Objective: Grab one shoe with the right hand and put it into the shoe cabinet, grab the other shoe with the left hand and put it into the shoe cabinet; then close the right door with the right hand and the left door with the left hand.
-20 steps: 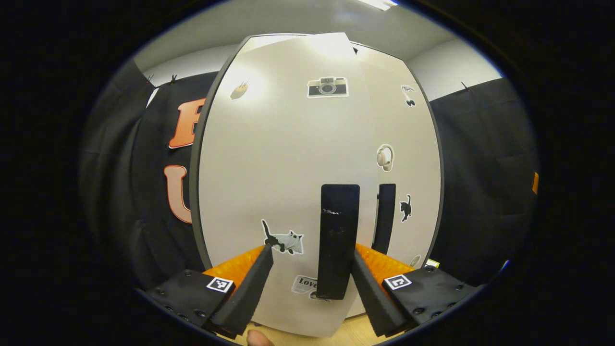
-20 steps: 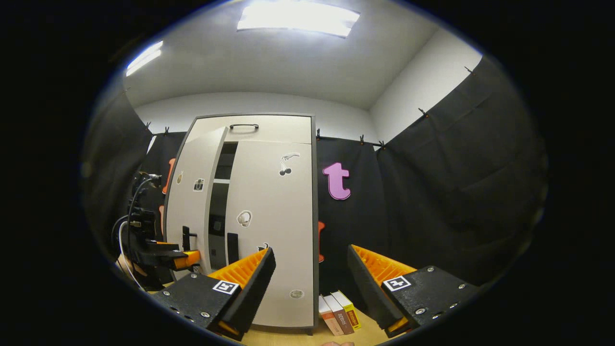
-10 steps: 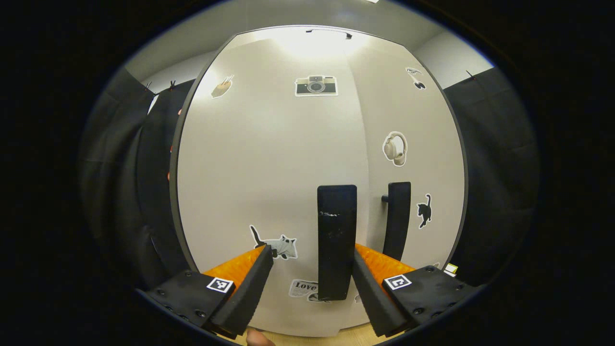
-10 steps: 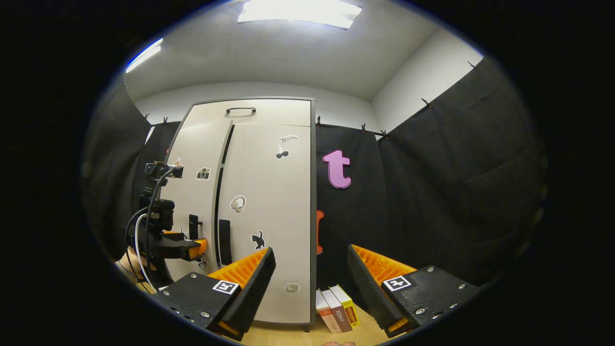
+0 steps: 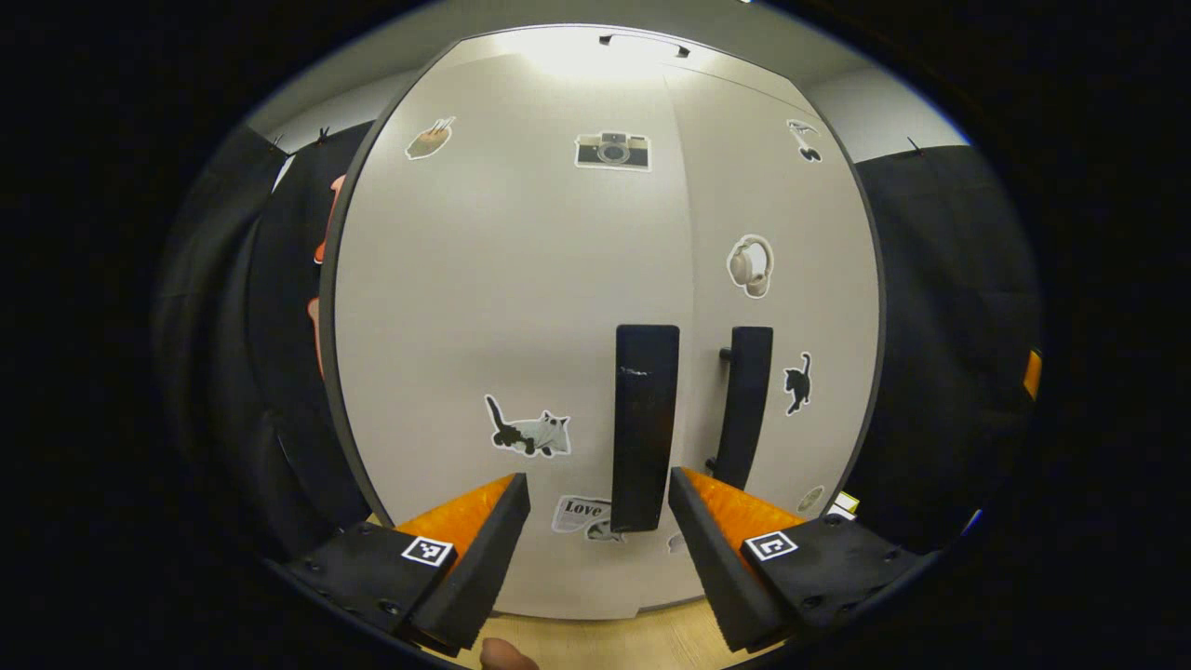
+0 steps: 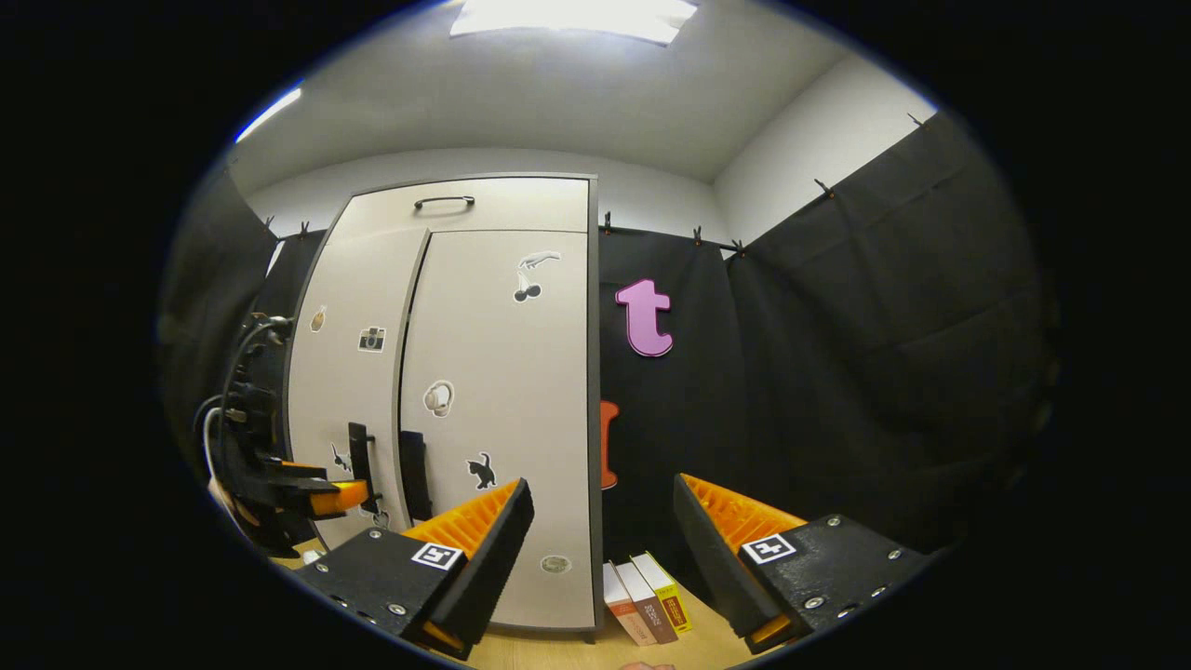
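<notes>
The pale shoe cabinet (image 5: 521, 279) stands right in front of me with both sticker-covered doors flush and no gap between them. The left door's dark handle (image 5: 644, 419) rises just beyond my left gripper (image 5: 595, 486), which is open and holds nothing. The right door's handle (image 5: 747, 400) is beside it. In the right gripper view the cabinet (image 6: 521, 372) sits left of centre, the left gripper (image 6: 342, 495) hovers near the handles (image 6: 361, 456), and my right gripper (image 6: 600, 491) hangs open and empty, well back from the doors.
A top compartment with a curved handle (image 6: 445, 201) sits above the doors. Three books (image 6: 642, 591) stand on the wooden floor (image 6: 558, 651) at the cabinet's right foot. Black cloth walls close in on both sides.
The left door has swung fully shut against the right door. My left gripper has backed off a little from its handle. The right gripper has drifted only slightly.
</notes>
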Demonstrator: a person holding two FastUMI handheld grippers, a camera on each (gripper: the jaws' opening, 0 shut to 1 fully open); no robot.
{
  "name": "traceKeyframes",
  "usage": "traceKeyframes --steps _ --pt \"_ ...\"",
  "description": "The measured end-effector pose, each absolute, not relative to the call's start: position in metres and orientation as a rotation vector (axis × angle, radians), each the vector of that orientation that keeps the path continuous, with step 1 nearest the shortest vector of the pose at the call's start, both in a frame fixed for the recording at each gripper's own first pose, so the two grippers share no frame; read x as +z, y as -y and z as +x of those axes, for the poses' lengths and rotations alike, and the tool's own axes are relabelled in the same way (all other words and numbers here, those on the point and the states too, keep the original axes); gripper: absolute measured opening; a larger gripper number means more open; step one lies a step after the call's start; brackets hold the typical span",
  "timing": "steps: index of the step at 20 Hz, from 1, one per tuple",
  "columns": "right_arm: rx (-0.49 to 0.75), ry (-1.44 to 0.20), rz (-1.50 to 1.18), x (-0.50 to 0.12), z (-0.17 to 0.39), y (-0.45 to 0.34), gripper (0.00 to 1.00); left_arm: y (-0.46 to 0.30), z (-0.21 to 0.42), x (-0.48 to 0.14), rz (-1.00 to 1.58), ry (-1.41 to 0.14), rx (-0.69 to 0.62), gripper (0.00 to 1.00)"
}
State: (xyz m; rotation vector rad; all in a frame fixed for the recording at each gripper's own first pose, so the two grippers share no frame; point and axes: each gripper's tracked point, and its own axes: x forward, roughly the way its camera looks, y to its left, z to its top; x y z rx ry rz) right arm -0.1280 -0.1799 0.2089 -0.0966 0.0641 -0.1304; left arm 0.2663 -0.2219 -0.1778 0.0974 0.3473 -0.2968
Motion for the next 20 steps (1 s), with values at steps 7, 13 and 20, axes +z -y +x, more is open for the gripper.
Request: traceKeyframes --steps 7,13,20 --pt "-0.106 -0.042 -0.078 0.231 -0.141 0.172 0.93 0.088 0.194 -0.043 0.139 -0.132 -0.162 0.97" --pt "-0.074 -0.017 -0.052 0.249 -0.161 0.152 0.93 -0.022 0.119 0.052 0.148 0.019 0.011 0.98" --pt "-0.055 -0.009 -0.077 0.26 -0.181 0.124 0.93 -0.057 0.097 0.041 0.096 -0.013 0.038 0.94"
